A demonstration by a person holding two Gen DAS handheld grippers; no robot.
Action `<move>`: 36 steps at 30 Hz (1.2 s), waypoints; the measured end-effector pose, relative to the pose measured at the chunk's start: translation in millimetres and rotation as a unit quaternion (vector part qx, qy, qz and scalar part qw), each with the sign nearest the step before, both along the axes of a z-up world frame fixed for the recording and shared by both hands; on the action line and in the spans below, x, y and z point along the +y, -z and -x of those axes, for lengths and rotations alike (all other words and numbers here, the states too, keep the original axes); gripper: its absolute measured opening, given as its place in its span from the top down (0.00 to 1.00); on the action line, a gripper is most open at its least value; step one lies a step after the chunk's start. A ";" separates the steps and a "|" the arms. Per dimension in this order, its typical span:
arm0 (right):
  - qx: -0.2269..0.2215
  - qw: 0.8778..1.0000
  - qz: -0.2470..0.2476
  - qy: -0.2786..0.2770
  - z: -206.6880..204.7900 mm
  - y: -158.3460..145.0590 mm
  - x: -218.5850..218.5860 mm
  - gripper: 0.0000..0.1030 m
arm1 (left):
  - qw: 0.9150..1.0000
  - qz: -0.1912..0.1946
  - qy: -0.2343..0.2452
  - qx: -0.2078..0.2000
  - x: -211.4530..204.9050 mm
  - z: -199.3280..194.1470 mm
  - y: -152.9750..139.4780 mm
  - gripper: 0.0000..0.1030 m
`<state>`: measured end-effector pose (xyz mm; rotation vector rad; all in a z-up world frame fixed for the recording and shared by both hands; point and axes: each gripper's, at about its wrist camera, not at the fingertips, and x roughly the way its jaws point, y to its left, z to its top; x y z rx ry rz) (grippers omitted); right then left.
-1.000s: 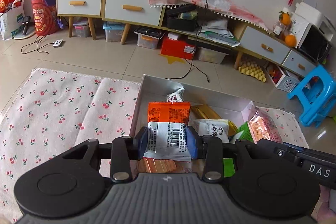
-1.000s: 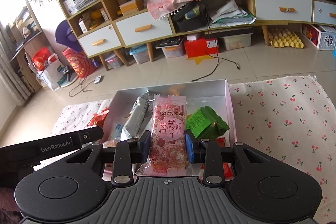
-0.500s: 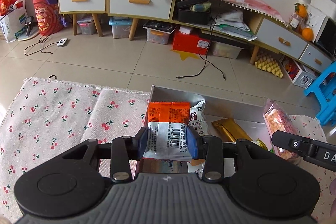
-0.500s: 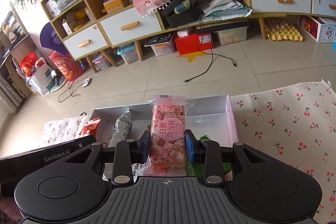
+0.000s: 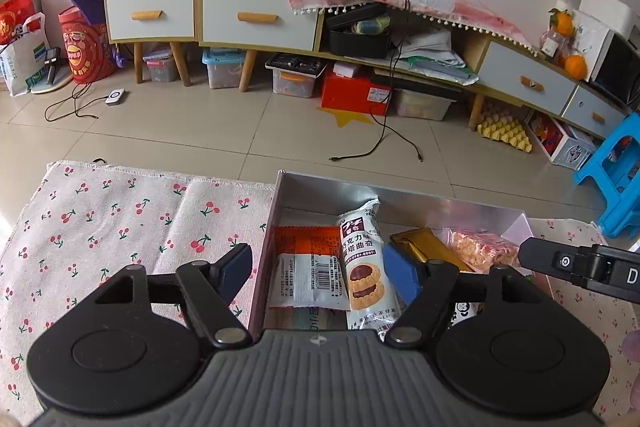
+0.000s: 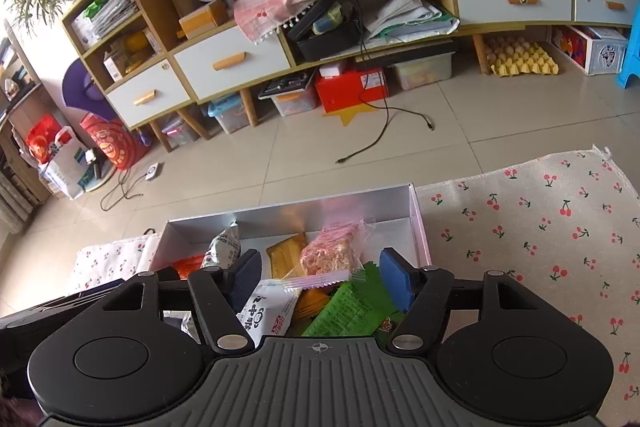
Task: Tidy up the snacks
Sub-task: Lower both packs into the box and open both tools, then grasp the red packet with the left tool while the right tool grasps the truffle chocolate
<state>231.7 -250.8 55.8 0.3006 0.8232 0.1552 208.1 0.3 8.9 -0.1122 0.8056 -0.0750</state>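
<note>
Left wrist view: the left tongs are seen spread wide over the near left part of the box, their jaws having just been opening. Nothing is gripped. The orange packet lies flat in the box below the gap, free of both pads, with its white barcode end toward the camera. The left pad is placed outside the box, over the cherry cloth; the right pad is placed over the snacks. Just beside the orange packet, a cookie packet is laid lengthwise, and next to it a gold bar. The pink packet is seen at the far right of the box, near the tip of the right tongs' arm.

Right wrist view: the right tongs are likewise held wide apart, their jaws having just been opening, and nothing is clamped. The pink packet rests in the box, lying across the other snacks, clear of both pads; its crimped near edge is seen between the fingertips but is not touched by them. To its left the gold bar is seen, below it a green packet, and to the lower left a white panda packet. The box sits on the cherry cloth, which covers the bench. Behind it the tiled floor and a long cabinet with drawers are visible.
</note>
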 end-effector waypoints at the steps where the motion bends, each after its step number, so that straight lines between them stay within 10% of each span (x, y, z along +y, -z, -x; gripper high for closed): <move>1: -0.001 1.000 -0.001 0.001 3.0 -1.9 -1.4 0.31 | 1.000 -0.001 0.000 0.000 -0.3 2.0 -1.4 0.28; 11: -0.013 0.999 0.032 -0.021 51.6 -19.4 -9.7 0.20 | 1.000 -0.012 0.008 0.000 7.6 40.7 -14.9 0.06; 36: -0.001 0.992 0.117 -0.054 152.1 24.2 -28.0 0.05 | 0.997 -0.037 0.064 0.034 18.2 107.0 20.3 0.01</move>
